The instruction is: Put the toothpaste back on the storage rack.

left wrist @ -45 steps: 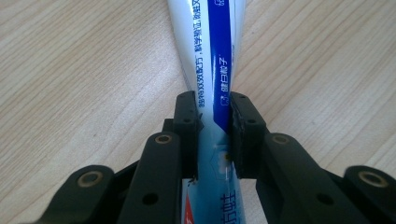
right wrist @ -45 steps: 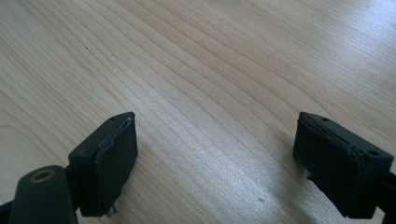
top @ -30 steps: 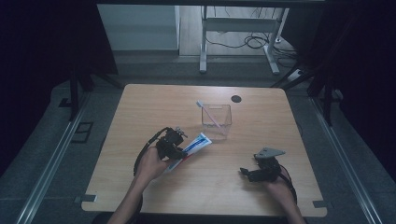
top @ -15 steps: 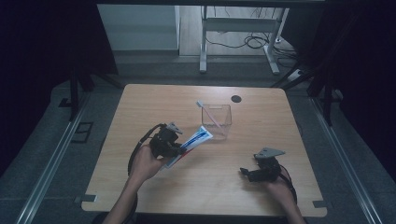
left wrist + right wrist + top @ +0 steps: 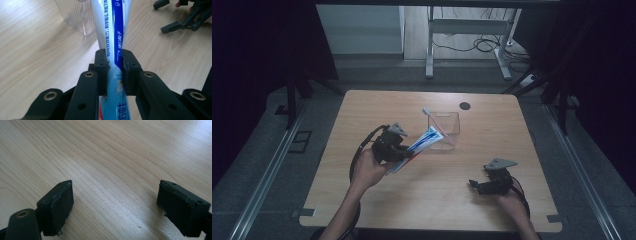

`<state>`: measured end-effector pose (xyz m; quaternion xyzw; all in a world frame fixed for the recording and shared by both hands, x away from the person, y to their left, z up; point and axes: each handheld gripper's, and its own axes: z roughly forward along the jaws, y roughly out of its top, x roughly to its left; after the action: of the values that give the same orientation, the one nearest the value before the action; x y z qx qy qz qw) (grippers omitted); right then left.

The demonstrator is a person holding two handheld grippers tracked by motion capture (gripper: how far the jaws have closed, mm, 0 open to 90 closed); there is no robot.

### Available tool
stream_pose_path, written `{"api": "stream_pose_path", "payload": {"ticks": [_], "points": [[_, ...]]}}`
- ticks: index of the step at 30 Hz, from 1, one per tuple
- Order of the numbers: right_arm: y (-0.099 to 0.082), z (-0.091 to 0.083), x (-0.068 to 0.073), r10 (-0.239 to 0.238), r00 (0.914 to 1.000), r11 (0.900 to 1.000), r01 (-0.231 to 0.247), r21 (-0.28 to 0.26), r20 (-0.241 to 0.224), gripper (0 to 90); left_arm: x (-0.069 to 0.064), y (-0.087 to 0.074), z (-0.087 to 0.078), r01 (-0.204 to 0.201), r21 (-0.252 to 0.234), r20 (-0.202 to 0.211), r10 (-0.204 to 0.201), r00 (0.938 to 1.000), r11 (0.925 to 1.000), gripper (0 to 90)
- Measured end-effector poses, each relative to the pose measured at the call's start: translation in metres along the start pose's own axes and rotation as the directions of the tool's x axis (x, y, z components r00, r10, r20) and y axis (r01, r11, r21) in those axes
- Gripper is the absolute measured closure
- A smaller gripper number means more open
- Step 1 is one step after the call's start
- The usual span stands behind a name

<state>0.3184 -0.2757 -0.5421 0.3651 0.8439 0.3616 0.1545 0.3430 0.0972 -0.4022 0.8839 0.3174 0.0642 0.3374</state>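
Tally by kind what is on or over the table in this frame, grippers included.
Grippers: 2, left gripper and right gripper
Toothpaste tubes: 1, toothpaste tube clamped in the left gripper
Clear containers: 1, clear container
Toothbrushes: 1, toothbrush in the container
Black discs: 1, black disc
Total: 6

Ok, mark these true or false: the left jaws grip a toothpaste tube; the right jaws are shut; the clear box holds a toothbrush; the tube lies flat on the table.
1. Left gripper clamps the toothpaste tube: true.
2. Right gripper is shut: false, its jaws stand wide apart over bare table.
3. The clear box holds a toothbrush: true.
4. The tube lies flat on the table: false, it is held tilted toward the box.
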Motion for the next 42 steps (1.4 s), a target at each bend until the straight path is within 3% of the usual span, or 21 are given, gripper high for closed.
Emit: {"api": "stream_pose_path", "payload": {"ticks": [13, 25, 35, 42], "points": [[0.000, 0.000, 0.000, 0.000, 1.0000, 1.0000, 0.000, -0.002, 0.003, 13.6, 0.002, 0.033, -0.006, -0.029, -0.027, -0.002, 0.029, 0.9996, 0.9992, 77.7], [0.000, 0.000, 0.000, -0.002, 1.0000, 1.0000, 0.002, -0.002, 0.003, 13.6, 0.010, 0.065, 0.003, -0.036, -0.085, -0.020, 0.034, 0.9992, 0.9957, 77.7], [0.000, 0.000, 0.000, -0.001, 1.0000, 1.0000, 0.001, -0.002, 0.002, 13.7, 0.010, 0.090, 0.023, -0.043, -0.186, -0.049, 0.035, 0.9982, 0.9816, 77.7], [0.000, 0.000, 0.000, -0.002, 1.0000, 1.0000, 0.002, -0.002, 0.001, 13.7, 0.012, 0.105, 0.038, -0.057, -0.224, -0.064, 0.044, 0.9970, 0.9730, 77.7]]}}
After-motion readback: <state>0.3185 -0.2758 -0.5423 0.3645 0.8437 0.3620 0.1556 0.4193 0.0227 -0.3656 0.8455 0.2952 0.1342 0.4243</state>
